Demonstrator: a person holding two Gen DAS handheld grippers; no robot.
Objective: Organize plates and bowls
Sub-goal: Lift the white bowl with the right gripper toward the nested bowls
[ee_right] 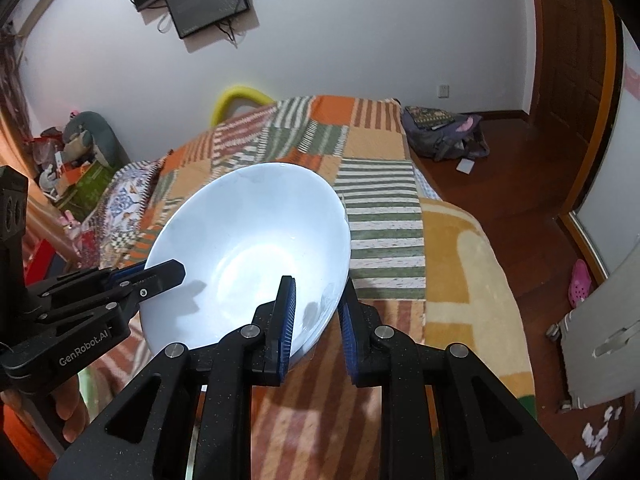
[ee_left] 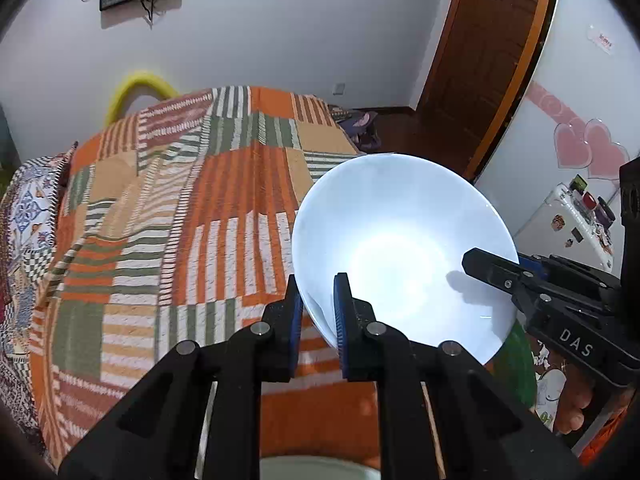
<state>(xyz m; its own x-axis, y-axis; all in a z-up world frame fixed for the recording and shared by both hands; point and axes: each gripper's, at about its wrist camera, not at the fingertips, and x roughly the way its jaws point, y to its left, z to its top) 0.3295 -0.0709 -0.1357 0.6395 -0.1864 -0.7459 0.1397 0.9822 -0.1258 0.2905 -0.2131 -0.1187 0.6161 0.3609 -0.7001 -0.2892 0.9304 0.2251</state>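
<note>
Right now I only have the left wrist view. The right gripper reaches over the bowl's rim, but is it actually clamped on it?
Observer: Yes. The right wrist view shows the right gripper with one blue pad inside the white bowl and the other outside, with the rim pinched between them.
Operator: Is there anything on the floor on that side of the bed?
Observer: A pink shoe lies on the wood floor, apart from the bed.
</note>
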